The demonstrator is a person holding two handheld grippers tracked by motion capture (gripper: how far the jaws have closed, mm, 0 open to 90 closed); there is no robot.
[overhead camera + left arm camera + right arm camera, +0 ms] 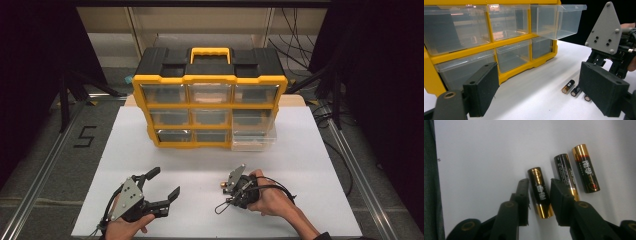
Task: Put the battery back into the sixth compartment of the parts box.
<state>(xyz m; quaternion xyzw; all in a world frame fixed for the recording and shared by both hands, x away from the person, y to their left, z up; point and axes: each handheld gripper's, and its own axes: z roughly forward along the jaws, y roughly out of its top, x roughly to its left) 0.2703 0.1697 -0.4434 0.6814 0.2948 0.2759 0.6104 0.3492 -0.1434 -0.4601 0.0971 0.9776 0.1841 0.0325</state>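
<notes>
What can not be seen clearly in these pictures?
- Right gripper view: whether the right gripper already presses the left battery; its jaws stand close on both sides and cover the battery's flanks.
- Right gripper view: the lower end of the middle battery, behind one jaw.
- High view: the batteries, too small, beside the right gripper.
- High view: what the drawers of the yellow cabinet hold, too dim.

left tongs (pixel 162 184) agape, level above table; right tongs (pixel 223 189) pitched down, jaws narrowed, pads not visibly pressing.
</notes>
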